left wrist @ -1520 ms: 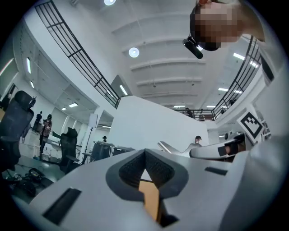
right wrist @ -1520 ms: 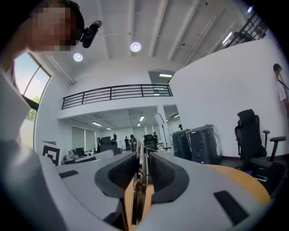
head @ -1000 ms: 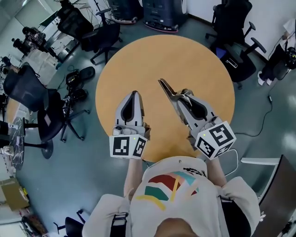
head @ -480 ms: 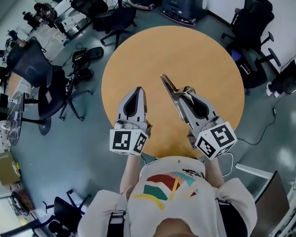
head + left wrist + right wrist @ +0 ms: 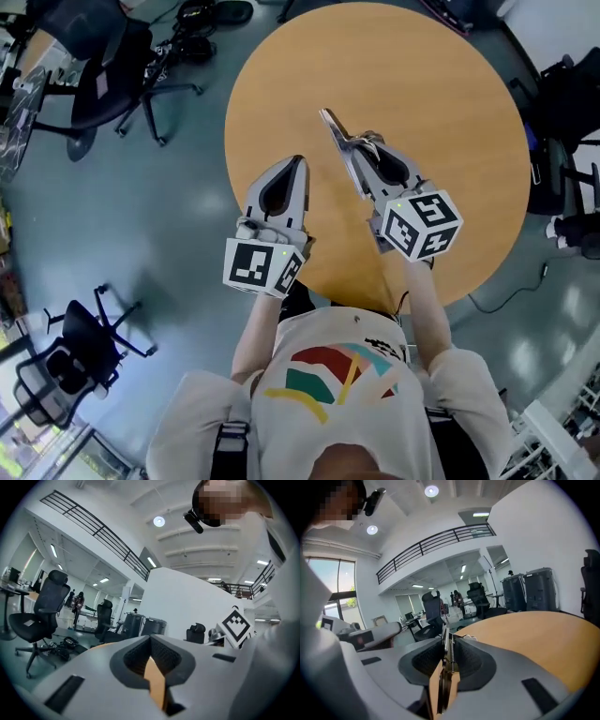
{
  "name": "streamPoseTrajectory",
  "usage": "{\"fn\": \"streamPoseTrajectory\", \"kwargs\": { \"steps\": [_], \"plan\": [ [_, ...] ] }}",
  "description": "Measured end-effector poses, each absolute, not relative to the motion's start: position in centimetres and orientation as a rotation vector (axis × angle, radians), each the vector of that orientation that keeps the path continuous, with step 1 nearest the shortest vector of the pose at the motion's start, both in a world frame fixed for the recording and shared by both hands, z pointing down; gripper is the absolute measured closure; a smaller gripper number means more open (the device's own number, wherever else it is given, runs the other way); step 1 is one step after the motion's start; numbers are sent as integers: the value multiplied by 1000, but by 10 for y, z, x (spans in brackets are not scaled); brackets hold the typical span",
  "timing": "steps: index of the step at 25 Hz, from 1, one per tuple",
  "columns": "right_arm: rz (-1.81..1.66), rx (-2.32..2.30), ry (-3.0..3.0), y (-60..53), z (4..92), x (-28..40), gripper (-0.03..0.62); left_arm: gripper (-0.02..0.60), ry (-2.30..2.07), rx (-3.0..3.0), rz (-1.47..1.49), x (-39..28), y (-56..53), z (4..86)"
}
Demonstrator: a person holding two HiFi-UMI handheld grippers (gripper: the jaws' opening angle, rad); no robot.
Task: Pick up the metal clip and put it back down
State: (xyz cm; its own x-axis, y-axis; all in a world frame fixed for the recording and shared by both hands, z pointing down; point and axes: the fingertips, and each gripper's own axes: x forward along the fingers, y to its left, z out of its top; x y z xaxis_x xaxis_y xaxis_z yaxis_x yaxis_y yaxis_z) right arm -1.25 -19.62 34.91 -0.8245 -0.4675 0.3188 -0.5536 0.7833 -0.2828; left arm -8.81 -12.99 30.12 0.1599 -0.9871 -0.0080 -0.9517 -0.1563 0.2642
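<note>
The metal clip (image 5: 335, 127) is a slim silver spring clamp, and it juts forward out of my right gripper (image 5: 354, 155), which is shut on its rear part above the round wooden table (image 5: 431, 84). In the right gripper view the clip (image 5: 446, 654) stands edge-on between the pads, its spring showing. My left gripper (image 5: 298, 165) hovers over the table's near left edge, beside the right one, shut with nothing in it. The left gripper view shows only a thin slit between the left gripper's (image 5: 151, 644) jaws.
Black office chairs stand on the grey floor: one at the upper left (image 5: 89, 42), one at the right (image 5: 572, 103), a small one at the lower left (image 5: 70, 352). Cables and gear lie at the top left (image 5: 202, 14). The person's torso fills the bottom.
The head view has swung, so the table sits higher and further right in the picture. Both grippers keep their pose, and the clip stays held in the right one.
</note>
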Motion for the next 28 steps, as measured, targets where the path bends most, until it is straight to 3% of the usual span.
{"fn": "streamPoseTrajectory", "kwargs": {
  "steps": [8, 16, 28],
  "plan": [
    [749, 562, -2604, -252, 491, -165, 499, 538, -2049, 1924, -143, -194, -123, 390],
    [740, 442, -2546, -284, 575, -256, 499, 538, -2136, 1747, -104, -245, -112, 456],
    [441, 594, -2527, -304, 584, -270, 483, 538, -2103, 1700, -101, -224, -92, 482]
  ]
}}
